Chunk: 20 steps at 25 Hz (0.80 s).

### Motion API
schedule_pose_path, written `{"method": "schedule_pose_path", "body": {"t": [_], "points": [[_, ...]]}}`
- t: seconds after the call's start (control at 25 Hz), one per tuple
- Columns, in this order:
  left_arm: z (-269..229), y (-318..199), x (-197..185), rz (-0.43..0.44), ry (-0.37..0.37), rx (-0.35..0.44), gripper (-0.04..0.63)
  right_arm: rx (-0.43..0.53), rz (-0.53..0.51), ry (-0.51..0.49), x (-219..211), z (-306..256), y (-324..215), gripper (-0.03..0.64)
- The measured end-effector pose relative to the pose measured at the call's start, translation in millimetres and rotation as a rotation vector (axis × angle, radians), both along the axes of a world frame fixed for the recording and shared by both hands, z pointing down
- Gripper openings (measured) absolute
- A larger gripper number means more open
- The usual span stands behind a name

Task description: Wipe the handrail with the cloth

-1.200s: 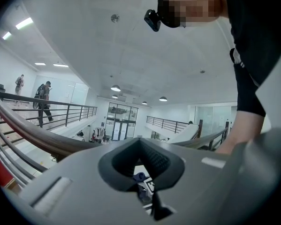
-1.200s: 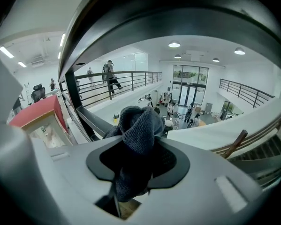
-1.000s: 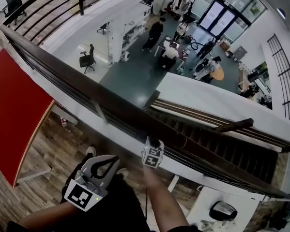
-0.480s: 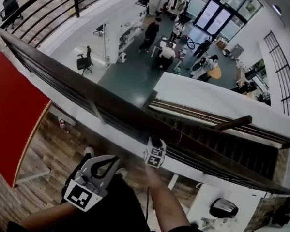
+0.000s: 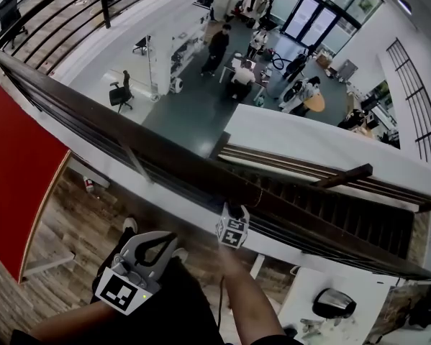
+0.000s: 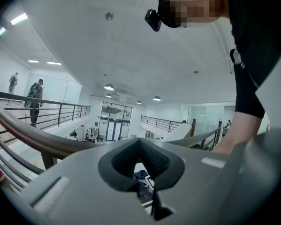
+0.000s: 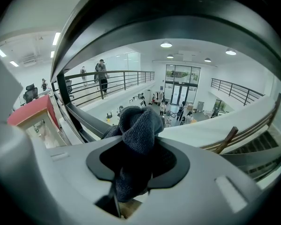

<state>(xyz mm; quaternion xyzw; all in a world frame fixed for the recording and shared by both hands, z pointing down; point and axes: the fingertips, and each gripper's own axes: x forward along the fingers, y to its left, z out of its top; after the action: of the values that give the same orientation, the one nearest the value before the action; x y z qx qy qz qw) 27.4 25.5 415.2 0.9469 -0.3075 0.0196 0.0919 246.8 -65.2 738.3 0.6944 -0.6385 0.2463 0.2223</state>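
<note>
Center frame, the right gripper pinches the cloth by its bunched middle at the handrail. It looks soft, light and easy to drag. Lower left, the left gripper has its jaws pressed together, empty.

A dark brown handrail runs above a red panel and a brown wood-plank floor. The right gripper, with its black-and-white square markers, holds a dark grey, nubby cloth. The left gripper is pale grey with black ribbed pads.
</note>
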Motion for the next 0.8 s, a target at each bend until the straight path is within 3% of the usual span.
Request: {"method": "schedule_pose_path", "body": {"t": [0.8], "points": [[4,5,4,0.005,-0.006,-0.010,0.000,-0.028,0.003,-0.044,16,4,16,0.132]]}}
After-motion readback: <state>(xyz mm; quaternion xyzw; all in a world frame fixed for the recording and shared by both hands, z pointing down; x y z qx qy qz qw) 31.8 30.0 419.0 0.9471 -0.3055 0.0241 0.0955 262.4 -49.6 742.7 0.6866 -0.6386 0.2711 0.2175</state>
